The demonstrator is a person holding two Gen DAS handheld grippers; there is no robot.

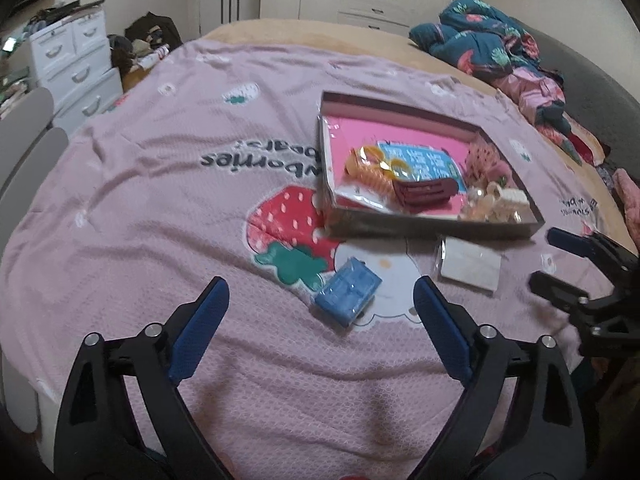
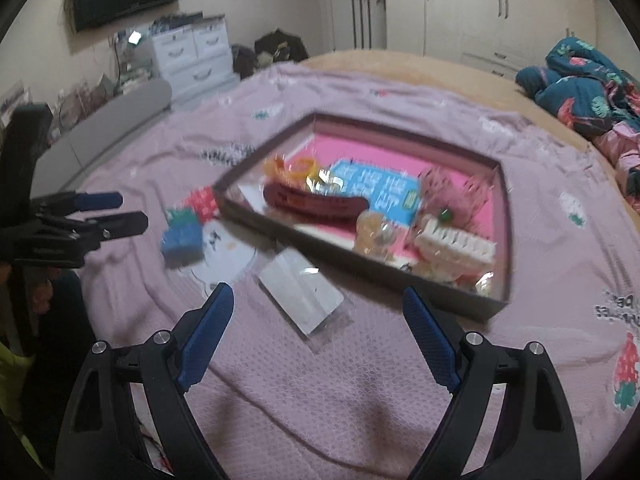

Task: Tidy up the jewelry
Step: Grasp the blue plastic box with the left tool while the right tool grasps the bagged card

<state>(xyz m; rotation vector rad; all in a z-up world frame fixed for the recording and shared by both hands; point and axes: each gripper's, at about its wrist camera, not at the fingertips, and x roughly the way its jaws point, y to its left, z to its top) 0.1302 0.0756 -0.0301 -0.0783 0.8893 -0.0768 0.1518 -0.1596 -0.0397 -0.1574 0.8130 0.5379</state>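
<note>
Both grippers hover with empty, spread jaws over a pink strawberry-print blanket (image 1: pixel 140 208) on the bed, a tray of trinkets ahead.

The left gripper (image 1: pixel 320 300) has its jaws wide apart, the small blue plastic case (image 1: pixel 347 295) lying on the blanket between its fingertips. The right gripper (image 2: pixel 318 304) is likewise wide open above a clear-wrapped white packet (image 2: pixel 302 294), which lies just beside the near wall of the shallow box tray (image 1: pixel 432 224). Inside the tray, on its pink floor, lie orange coil hair ties (image 1: pixel 370 170), a dark red hair clip (image 1: pixel 424 194), a blue printed card (image 1: pixel 420 160) and pale claw clips (image 1: pixel 496 202) at the near right corner. The right wrist view is motion-blurred.
</note>
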